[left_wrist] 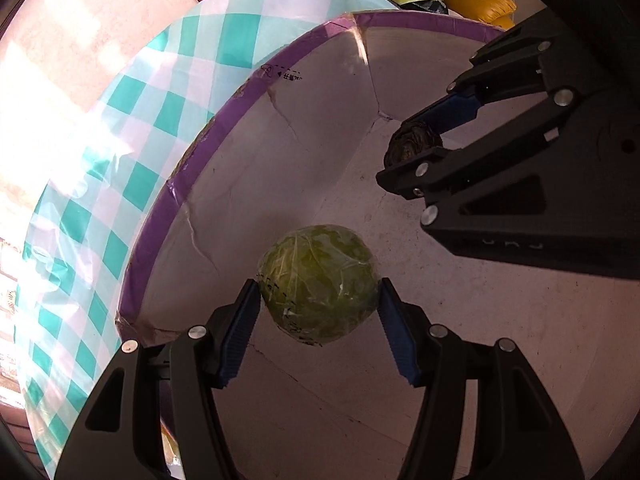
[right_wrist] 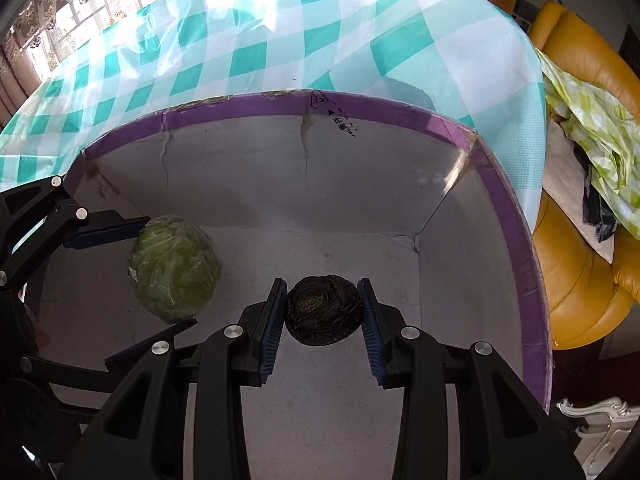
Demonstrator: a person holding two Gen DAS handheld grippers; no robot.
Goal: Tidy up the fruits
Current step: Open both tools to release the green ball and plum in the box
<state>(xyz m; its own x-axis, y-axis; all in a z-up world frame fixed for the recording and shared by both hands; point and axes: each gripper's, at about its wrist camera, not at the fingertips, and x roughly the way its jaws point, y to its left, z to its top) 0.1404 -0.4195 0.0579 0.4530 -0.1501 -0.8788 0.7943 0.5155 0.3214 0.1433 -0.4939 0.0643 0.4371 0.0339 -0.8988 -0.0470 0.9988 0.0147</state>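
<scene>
Snugly between left hand-held gripper [left_wrist: 319,307] pads: cabbage [left_wrist: 318,285]

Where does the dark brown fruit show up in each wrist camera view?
Left wrist view: dark brown fruit at upper right, clamped in the right hand-held gripper.
Right wrist view: lower centre, between that gripper's blue pads.
Shared landmark: the box's purple rim with its printed black mark.

The box [right_wrist: 248,184] is matt, cracked cardboard with a glossy purple taped rim. Shiny plastic film wraps the green fruit [left_wrist: 318,284]; the dark fruit [right_wrist: 324,310] looks rough and scaly. The checked tabletop cloth [right_wrist: 280,40] is glossy plastic.
</scene>
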